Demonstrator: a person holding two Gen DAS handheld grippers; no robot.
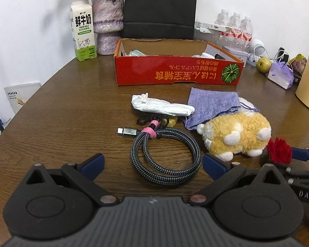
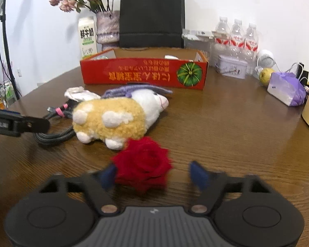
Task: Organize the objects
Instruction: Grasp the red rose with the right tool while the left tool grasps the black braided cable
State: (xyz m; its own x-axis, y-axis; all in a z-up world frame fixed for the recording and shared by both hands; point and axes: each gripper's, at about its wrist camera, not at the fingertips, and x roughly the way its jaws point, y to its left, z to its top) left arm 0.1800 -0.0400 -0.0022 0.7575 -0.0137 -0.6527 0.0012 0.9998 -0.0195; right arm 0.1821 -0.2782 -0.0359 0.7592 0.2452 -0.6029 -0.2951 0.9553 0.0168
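Observation:
My left gripper [image 1: 152,164] is open, its blue fingertips either side of a coiled braided cable [image 1: 164,154] with a pink strap. Beyond the cable lie a white crumpled wrapper [image 1: 160,105], a purple cloth pouch [image 1: 212,105] and a yellow-and-white plush toy [image 1: 237,135]. My right gripper [image 2: 154,175] is open, with a red fabric rose [image 2: 143,162] on the table between its fingers, against the left one. The rose also shows in the left wrist view [image 1: 279,151]. An open red cardboard box [image 1: 175,72] with a few items inside stands behind.
At the back stand a milk carton [image 1: 83,33], a vase of dried flowers [image 1: 107,24], a black paper bag [image 1: 160,8] and three water bottles [image 2: 237,37]. A tin [image 2: 232,69], a pear [image 2: 266,76] and a purple bag [image 2: 288,90] sit right.

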